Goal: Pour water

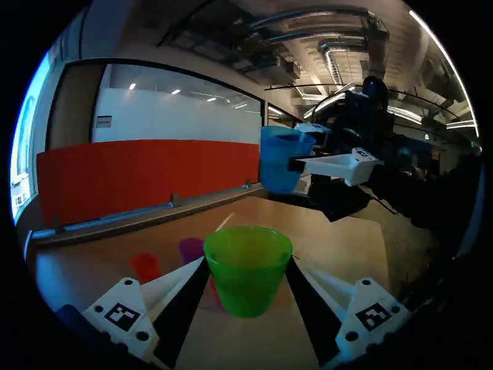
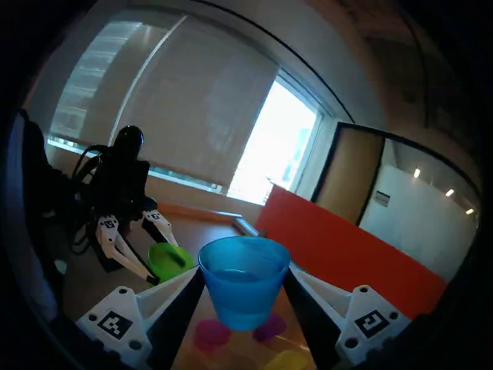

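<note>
Green cup (image 1: 248,271) grasped in the left claw (image 1: 248,264), left gripper view, low over the wooden tabletop (image 1: 333,240). Blue cup (image 1: 280,159) aloft beyond, toward the far edge, clasped by the right claw (image 1: 294,164). Red cup (image 1: 145,266) and purple cup (image 1: 191,248) standing behind.

Right gripper view: blue cup (image 2: 244,280), water inside, clenched in the right claw (image 2: 243,271). Green cup (image 2: 169,259) farther off, held in the left claw (image 2: 163,262).
</note>
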### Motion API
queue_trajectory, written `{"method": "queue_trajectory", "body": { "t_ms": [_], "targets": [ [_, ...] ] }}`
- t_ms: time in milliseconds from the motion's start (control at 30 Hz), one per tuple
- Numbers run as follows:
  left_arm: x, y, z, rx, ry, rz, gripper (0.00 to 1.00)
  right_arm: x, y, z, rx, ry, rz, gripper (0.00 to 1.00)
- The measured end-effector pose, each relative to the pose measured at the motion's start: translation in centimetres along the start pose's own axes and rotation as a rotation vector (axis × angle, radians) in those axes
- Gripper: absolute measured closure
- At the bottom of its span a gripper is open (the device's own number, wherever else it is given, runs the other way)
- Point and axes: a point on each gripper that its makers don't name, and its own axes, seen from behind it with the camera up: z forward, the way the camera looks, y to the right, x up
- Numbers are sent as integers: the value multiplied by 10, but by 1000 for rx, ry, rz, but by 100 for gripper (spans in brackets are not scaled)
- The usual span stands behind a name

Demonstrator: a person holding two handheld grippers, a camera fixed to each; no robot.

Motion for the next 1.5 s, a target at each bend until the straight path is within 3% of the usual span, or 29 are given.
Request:
{"method": "queue_trajectory", "body": {
  "t_ms": [800, 1500],
  "targets": [
    [15, -17, 20, 10, 27, 5, 15, 15, 16, 42, 22, -6, -273, 11],
    [27, -16, 35, -10, 35, 19, 15, 19, 32, 69, 4, -50, -485, 11]
  ]
}}
